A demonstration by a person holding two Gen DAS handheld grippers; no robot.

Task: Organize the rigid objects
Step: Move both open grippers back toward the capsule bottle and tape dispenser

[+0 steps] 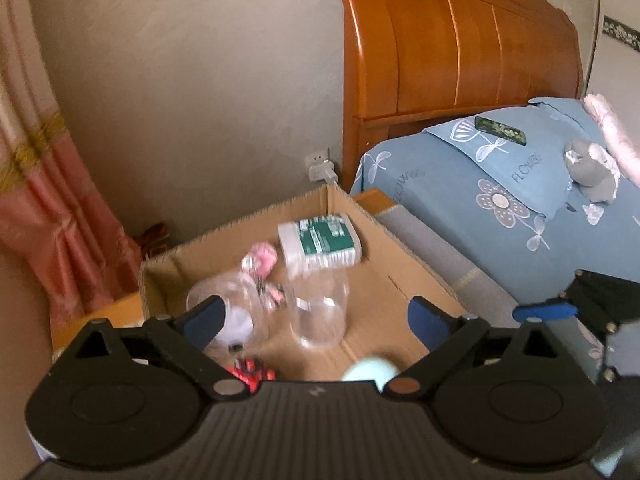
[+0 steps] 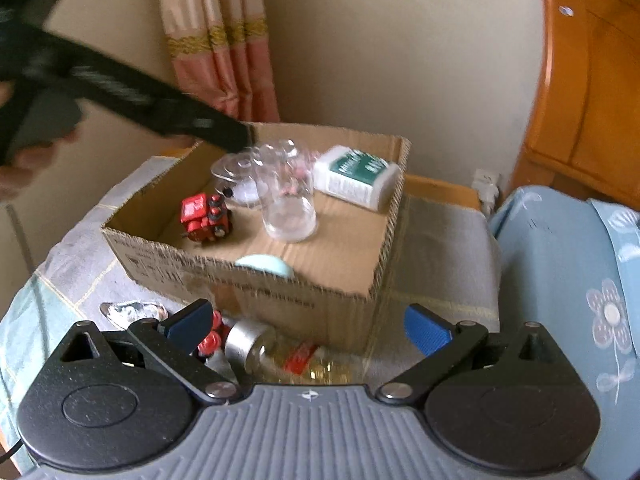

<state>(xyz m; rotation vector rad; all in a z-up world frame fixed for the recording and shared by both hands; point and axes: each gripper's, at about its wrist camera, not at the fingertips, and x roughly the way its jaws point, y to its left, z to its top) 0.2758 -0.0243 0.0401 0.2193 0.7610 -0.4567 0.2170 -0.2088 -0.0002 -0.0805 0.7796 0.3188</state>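
A cardboard box (image 2: 360,276) sits on a cloth-covered stand. It holds a clear glass (image 2: 290,204), a white and green bottle (image 2: 356,178), a red toy robot (image 2: 206,214), a clear lidded jar (image 2: 236,176) and a pale blue round object (image 2: 266,266). My left gripper (image 1: 316,316) is open above the box, with the glass (image 1: 318,308) and bottle (image 1: 320,242) below it. My right gripper (image 2: 308,326) is open in front of the box, over a bottle with a silver cap (image 2: 256,346) and a second red toy (image 2: 212,338).
A bed with blue flowered bedding (image 1: 500,200) and a wooden headboard (image 1: 460,40) stands to the right. On the bed lie a phone (image 1: 500,131) and a grey plush toy (image 1: 592,170). A pink curtain (image 2: 224,40) hangs behind. A clear faceted piece (image 2: 134,312) lies on the cloth.
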